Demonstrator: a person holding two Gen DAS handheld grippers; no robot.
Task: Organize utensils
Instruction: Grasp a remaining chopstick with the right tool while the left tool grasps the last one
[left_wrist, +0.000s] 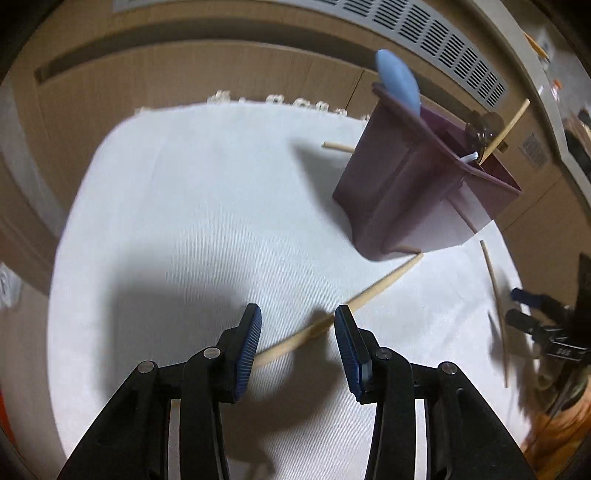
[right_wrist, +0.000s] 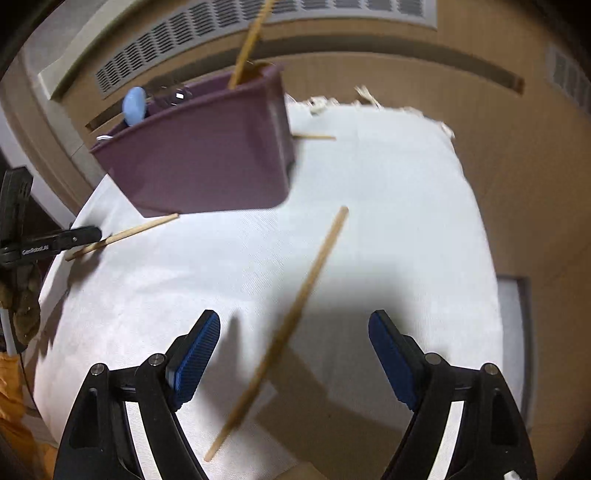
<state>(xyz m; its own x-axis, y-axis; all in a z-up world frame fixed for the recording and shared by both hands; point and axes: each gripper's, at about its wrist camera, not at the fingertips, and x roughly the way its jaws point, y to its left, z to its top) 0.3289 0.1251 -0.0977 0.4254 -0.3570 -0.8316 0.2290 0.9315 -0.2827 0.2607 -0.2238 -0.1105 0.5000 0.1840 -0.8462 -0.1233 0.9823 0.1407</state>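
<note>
A purple utensil holder (left_wrist: 413, 177) stands on a white cloth (left_wrist: 207, 206) and holds a blue spoon (left_wrist: 399, 81) and a wooden chopstick (left_wrist: 506, 129). My left gripper (left_wrist: 297, 328) is open, its fingers either side of a wooden chopstick (left_wrist: 369, 291) that lies on the cloth. In the right wrist view the holder (right_wrist: 207, 155) is at upper left. My right gripper (right_wrist: 293, 339) is wide open over another chopstick (right_wrist: 295, 314) on the cloth. The left gripper (right_wrist: 74, 236) shows at the left edge by its chopstick (right_wrist: 125, 234).
A third chopstick end (left_wrist: 338, 147) sticks out behind the holder. The right gripper (left_wrist: 535, 314) and its chopstick (left_wrist: 495, 295) show at the right of the left wrist view. The cloth lies on a tan wooden surface (right_wrist: 517, 184). A vent grille (left_wrist: 424, 33) runs behind.
</note>
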